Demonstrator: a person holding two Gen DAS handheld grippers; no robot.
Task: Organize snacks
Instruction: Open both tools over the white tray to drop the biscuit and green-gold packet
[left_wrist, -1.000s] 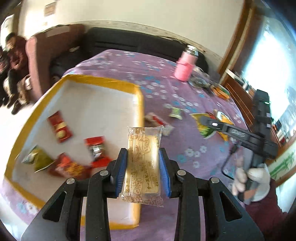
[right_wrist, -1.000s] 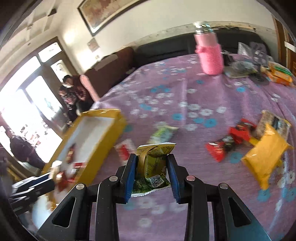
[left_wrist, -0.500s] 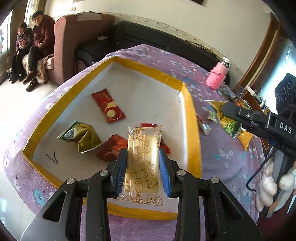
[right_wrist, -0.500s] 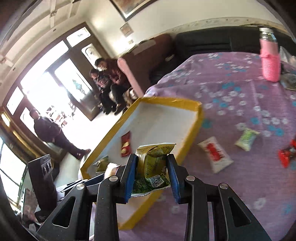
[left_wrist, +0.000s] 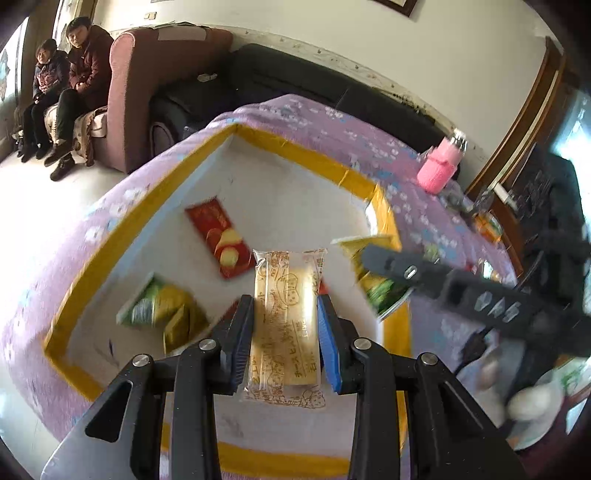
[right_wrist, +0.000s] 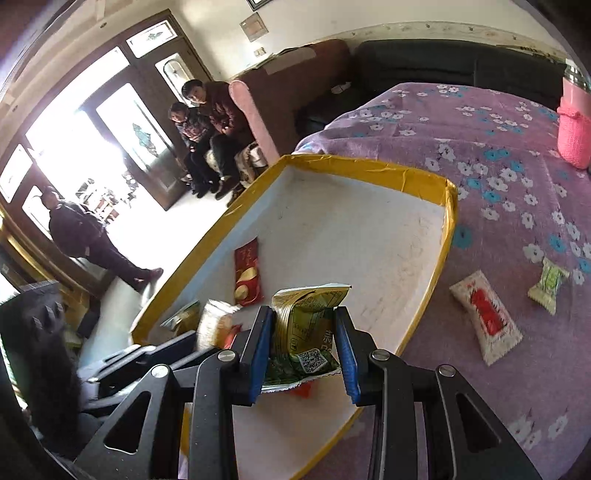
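My left gripper (left_wrist: 285, 334) is shut on a long clear-wrapped biscuit pack (left_wrist: 286, 317) and hangs over the white tray with a yellow rim (left_wrist: 288, 151). My right gripper (right_wrist: 303, 349) is shut on a green and gold snack bag (right_wrist: 308, 321), over the same tray (right_wrist: 369, 168) near its right rim. In the left wrist view the right gripper (left_wrist: 373, 258) reaches in from the right with its bag. Inside the tray lie a red chip packet (left_wrist: 219, 236), a green and yellow bag (left_wrist: 162, 308) and a red wrapper mostly hidden behind the fingers.
A purple flowered cloth (right_wrist: 517, 192) covers the table. On it, right of the tray, lie a white and red packet (right_wrist: 485, 314) and a small green packet (right_wrist: 548, 284). A pink bottle (left_wrist: 441, 168) stands farther back. Two people sit on a sofa (left_wrist: 66, 92); another stands by the door (right_wrist: 85, 236).
Both grippers have swung left from over the purple cloth to above the tray, each still gripping its snack. The right gripper now sits close beside the left one.
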